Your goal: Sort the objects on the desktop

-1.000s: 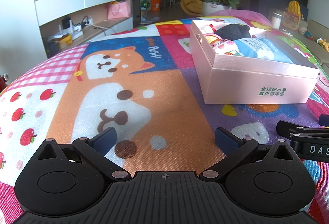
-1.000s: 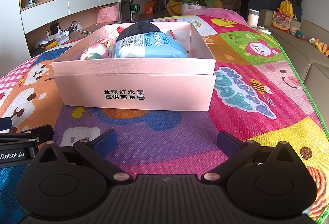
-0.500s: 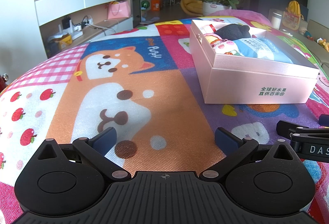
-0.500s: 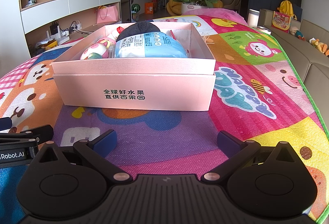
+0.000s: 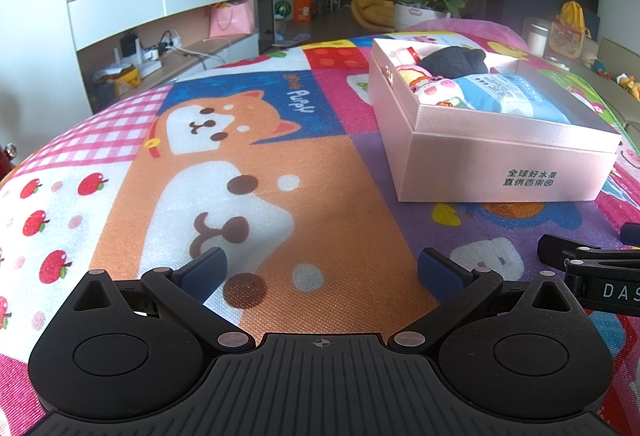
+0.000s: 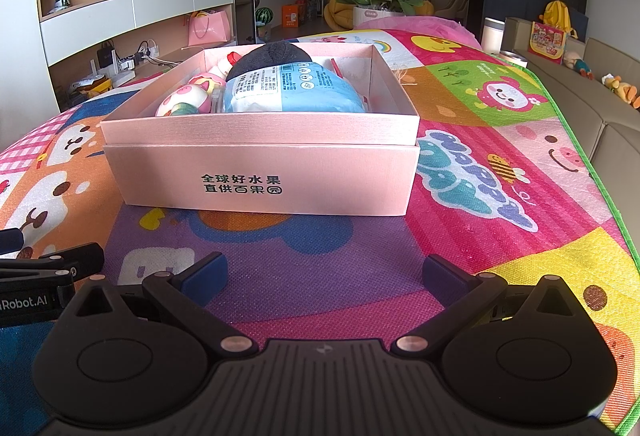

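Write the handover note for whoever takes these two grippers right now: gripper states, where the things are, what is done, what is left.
Left gripper: open, empty, low over the play mat, pink box to its right.
Right gripper: open, empty, facing the pink box head-on.
Box: lidless, on the mat. Inside are a blue packet, a dark grey soft item behind it, and pink pig toys on the left.
Done: those things are in the box; no loose objects show on the mat in either view.
Left: by these views probably nothing to pick up; check the area outside the views before stopping.
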Available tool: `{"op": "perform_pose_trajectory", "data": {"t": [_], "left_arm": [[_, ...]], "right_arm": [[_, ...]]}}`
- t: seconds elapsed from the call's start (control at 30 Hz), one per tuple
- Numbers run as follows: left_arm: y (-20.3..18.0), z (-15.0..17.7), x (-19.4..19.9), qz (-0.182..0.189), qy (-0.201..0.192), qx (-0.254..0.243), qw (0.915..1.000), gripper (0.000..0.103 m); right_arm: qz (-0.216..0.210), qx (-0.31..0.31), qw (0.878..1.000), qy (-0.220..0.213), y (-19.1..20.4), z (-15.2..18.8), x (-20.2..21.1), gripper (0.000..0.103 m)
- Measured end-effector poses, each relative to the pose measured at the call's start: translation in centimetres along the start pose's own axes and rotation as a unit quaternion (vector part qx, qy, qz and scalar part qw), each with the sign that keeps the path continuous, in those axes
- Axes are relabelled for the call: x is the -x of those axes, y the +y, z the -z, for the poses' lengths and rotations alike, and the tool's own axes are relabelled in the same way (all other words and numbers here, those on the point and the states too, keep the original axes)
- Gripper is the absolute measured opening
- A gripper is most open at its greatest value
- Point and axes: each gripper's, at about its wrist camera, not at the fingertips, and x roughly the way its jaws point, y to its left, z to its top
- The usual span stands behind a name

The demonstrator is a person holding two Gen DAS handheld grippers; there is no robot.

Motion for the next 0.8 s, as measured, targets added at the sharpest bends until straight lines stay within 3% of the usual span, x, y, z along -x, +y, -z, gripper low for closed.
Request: {"op": "perform_pose_trajectory", "data": {"t": [0.33,0.57,0.8], "left_arm": [[0.04,-0.02,0.00,0.003,0.001,0.001,1.0000,0.103],[0.04,-0.82,-0.30,0.004,0.027,0.003,0.9996,0.103],[0.04,-0.46,-0.23,0.001,0.015,0.006,0.9999,0.103]], "right_arm": [[0.000,0.000,1.000,0.000,-0.02,0.00,-0.01,0.103],[0.000,0.000,1.000,0.000,-0.01,-0.01,-0.05,0.103],[0.000,0.000,1.000,0.000,-0.02,0.00,-0.01,0.103]]}}
